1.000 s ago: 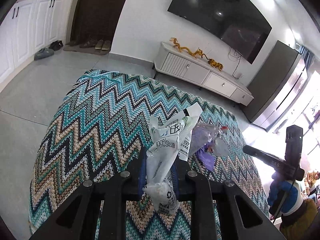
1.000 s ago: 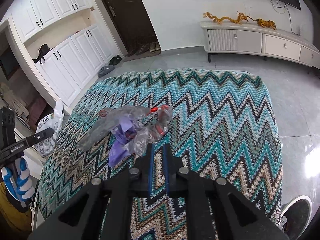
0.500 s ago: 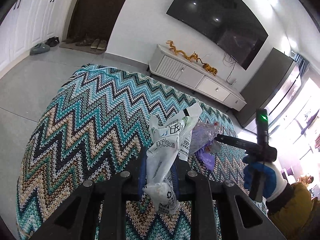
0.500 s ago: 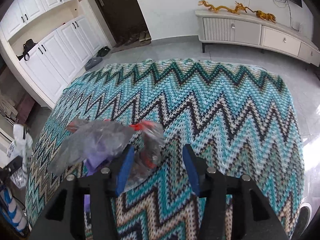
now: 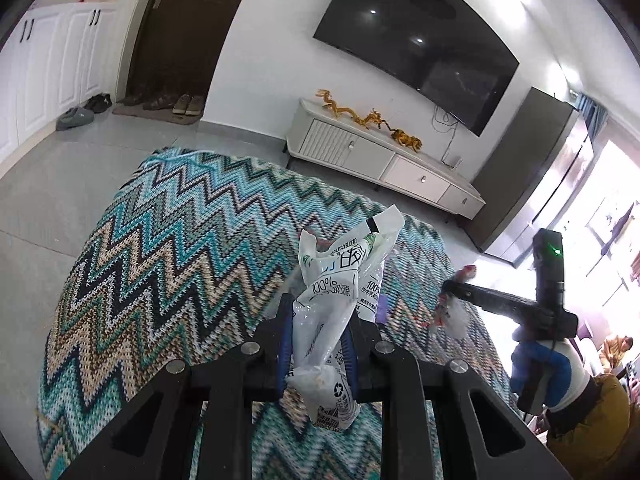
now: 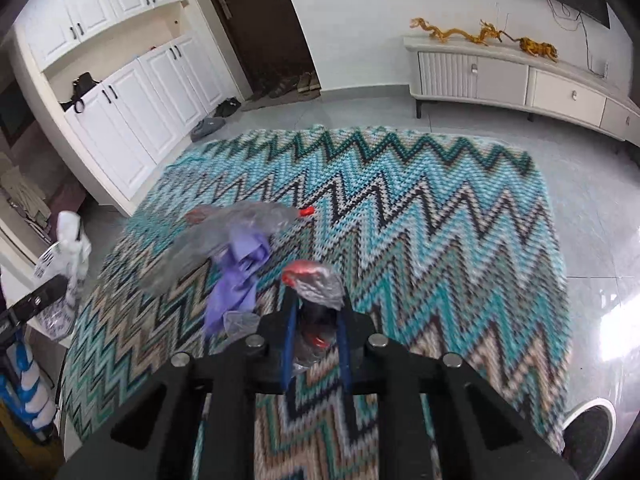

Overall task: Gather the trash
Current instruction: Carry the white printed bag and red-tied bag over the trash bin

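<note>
Our left gripper [image 5: 316, 344] is clamped on the white milk pouch [image 5: 336, 304], and our right gripper [image 6: 316, 336], whose jaws have just been closing, pinches the clear wrapper with red trim [image 6: 314, 280]. We should lift it gently so it pulls away from the purple scrap [image 6: 240, 280] lying just left of those fingers. The zigzag cloth [image 6: 440, 220] ahead and right of us is bare, with open floor past its edge.

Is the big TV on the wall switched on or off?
Off, it seems. The TV screen is dark in the left wrist view, showing only reflected ceiling lights and no image.
</note>
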A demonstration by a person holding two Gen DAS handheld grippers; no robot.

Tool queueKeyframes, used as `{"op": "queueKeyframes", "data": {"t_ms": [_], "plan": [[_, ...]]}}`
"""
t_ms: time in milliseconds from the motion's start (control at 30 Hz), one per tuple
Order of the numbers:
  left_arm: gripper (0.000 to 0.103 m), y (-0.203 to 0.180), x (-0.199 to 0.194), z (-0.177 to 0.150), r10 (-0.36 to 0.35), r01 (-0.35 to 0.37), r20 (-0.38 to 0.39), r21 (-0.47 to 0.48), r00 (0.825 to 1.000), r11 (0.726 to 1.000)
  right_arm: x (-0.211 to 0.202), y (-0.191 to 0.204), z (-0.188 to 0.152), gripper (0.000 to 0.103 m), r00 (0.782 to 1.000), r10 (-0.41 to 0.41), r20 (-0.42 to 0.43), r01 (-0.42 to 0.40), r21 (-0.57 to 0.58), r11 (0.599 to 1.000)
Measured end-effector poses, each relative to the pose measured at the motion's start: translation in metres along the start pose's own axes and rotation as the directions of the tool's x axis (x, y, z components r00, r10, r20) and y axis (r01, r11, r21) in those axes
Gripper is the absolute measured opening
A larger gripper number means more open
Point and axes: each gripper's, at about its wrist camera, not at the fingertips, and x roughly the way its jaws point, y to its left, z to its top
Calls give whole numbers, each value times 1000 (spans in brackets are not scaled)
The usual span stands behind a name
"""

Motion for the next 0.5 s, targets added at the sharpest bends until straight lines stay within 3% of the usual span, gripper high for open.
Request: {"op": "queueKeyframes", "data": {"t_ms": [167, 300, 500], "plan": [[20, -40, -22, -9, -16, 15, 5, 70, 1000, 997, -80, -8, -31, 16, 994, 22, 103, -23, 7, 1000], [20, -81, -29, -16, -51, 51, -7, 131, 999, 990, -135, -35, -64, 16, 985, -5, 173, -3, 44, 999], [20, -168, -6, -29, -119, 141, -99, 255, 988, 957, -202, -106, -118, 17, 963, -137, 233, 97, 174, 980]]}}
